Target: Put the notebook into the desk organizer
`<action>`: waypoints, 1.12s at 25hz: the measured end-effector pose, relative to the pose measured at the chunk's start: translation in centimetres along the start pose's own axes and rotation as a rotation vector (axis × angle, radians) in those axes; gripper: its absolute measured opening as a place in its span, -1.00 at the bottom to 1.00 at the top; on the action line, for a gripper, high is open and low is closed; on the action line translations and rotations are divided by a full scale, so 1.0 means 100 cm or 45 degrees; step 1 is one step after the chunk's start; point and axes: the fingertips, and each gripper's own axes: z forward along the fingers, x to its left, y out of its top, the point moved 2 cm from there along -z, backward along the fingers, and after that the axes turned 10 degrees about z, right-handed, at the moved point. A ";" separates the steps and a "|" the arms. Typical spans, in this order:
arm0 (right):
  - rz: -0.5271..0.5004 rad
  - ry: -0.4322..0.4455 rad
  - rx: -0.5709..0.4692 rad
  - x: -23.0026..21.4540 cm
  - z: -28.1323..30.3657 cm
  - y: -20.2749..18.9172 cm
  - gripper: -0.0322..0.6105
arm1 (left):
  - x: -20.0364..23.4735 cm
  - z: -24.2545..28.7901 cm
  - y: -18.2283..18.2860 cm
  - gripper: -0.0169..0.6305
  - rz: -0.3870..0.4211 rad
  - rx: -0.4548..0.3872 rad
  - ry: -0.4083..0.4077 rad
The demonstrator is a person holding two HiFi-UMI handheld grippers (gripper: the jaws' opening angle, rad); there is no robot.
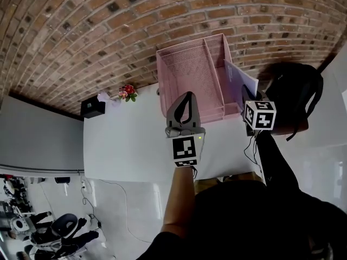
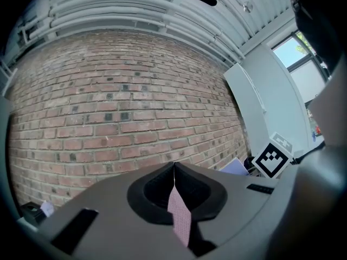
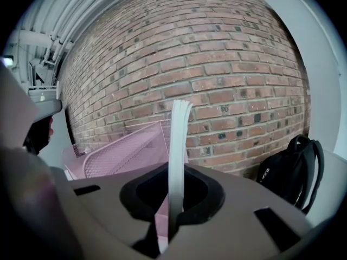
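Risks first. The notebook (image 1: 242, 78) hangs upright in the R gripper (image 3: 174, 171), just beside the right wall of the pink mesh desk organizer (image 1: 187, 64), and is not in it yet. If it comes down off-line, the bottom edge will prob land on the rim or drop outside, betw the organizer and the black backpack (image 1: 293, 93). It's pinched at one edge only, so the cover/pages could fan, or the book could swing and catch the mesh. A hard nudge could also shove the light organizer across the white table (image 1: 124, 145).

Grippers: R jaws are narrow, clamped on the notebook, which stands edge-on betw them and sticks out past the tips. L gripper (image 1: 187, 99) sits over the organizer's near edge, jaws closed w/ tips meeting. A sliver of pink mesh shows in the slit below the tips; can't tell if it's pinched or just seen through. If L isn't steadying the organizer, slide risk goes up.
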 end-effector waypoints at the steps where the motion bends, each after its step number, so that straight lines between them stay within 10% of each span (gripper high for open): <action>1: 0.006 -0.008 0.018 -0.002 0.002 -0.003 -0.75 | 0.001 0.000 0.000 -0.90 0.002 -0.001 0.002; 28: -0.065 -0.046 0.073 -0.001 0.052 0.037 -0.72 | 0.020 0.008 -0.014 -0.90 -0.018 0.024 0.015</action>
